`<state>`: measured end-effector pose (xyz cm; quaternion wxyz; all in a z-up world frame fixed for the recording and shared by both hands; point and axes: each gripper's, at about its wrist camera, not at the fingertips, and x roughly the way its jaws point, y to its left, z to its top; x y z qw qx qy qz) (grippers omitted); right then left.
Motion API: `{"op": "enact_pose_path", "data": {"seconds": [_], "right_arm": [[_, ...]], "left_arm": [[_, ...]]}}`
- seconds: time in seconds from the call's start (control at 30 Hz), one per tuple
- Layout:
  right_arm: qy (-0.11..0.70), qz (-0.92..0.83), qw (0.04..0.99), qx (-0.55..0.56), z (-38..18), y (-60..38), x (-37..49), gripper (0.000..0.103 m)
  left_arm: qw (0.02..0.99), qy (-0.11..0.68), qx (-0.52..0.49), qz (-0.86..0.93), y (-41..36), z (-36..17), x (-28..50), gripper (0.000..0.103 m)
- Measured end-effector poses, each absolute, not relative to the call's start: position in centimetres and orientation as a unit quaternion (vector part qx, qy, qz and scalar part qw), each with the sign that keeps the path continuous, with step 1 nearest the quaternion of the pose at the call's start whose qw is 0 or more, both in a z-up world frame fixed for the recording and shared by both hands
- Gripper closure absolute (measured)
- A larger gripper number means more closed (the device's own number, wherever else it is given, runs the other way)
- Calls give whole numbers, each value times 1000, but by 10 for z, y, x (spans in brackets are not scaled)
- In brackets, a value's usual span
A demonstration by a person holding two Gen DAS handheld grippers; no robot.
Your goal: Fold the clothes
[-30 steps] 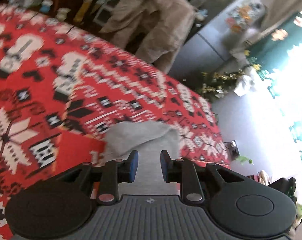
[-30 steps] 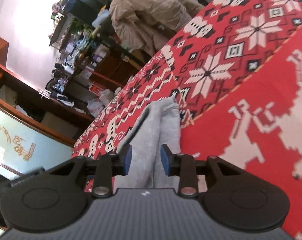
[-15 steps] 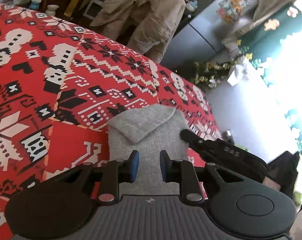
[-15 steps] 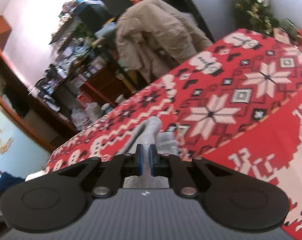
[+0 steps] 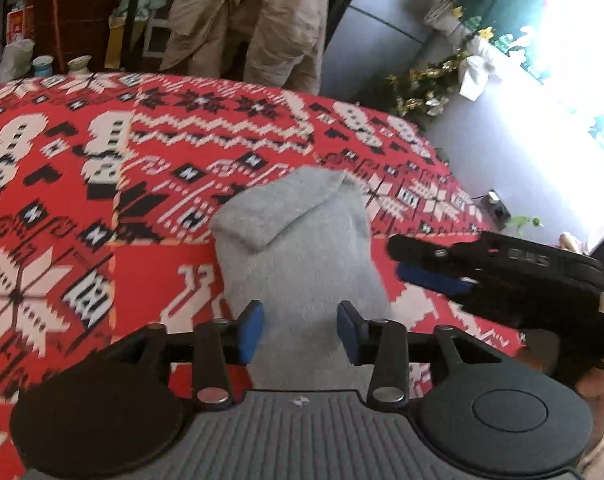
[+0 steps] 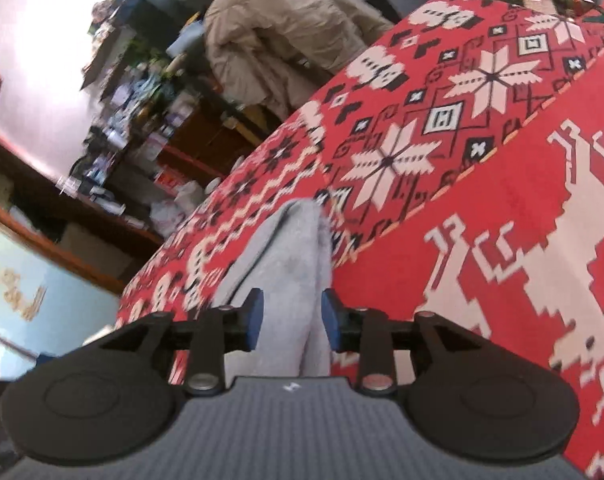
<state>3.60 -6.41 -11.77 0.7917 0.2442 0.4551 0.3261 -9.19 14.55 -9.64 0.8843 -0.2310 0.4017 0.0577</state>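
Both pairs of jaws have spread since half a second ago: my right gripper, then pinched shut on the grey garment, now stands apart, gripping nothing; my left gripper gapes wider, also empty. Garment lies on the red patterned cloth, far end doubled back over itself. Judgement: a fold just laid and released.

A lived-in home: fridge, cluttered shelves, tinsel.
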Motion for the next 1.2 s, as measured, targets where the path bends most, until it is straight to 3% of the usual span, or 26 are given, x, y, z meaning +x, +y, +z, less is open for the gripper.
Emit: {"op": "enact_pose_path", "data": {"seconds": [0.1, 0.27, 0.37, 0.43, 0.53, 0.6, 0.77, 1.0, 1.13, 1.2], "right_arm": [[450, 338, 800, 210, -110, -66, 18, 51], [438, 352, 812, 158, -101, -68, -11, 46], [427, 347, 823, 143, -100, -68, -22, 34], [420, 344, 829, 133, -100, -68, -29, 18], [408, 339, 839, 118, -99, -68, -40, 1], [401, 336, 845, 107, -99, -69, -47, 1], [382, 327, 860, 82, -98, -69, -65, 1], [341, 332, 877, 70, -104, -74, -71, 1], [341, 344, 874, 52, -101, -72, -70, 1], [359, 353, 861, 62, -102, -73, -66, 2]], "left_arm": [[879, 406, -239, 69, 143, -100, -102, 44], [894, 379, -206, 118, 139, -99, -124, 23], [900, 366, -198, 132, 141, -98, -132, 21], [903, 361, -190, 135, 141, -99, -135, 20], [909, 351, -173, 147, 140, -103, -140, 14], [904, 357, -151, 180, 136, -107, -139, 6], [927, 317, -129, 153, 129, -108, -149, 6], [914, 314, -231, 115, 146, -114, -148, 8], [903, 313, -277, 102, 151, -116, -147, 25], [901, 315, -283, 91, 149, -116, -146, 41]]}}
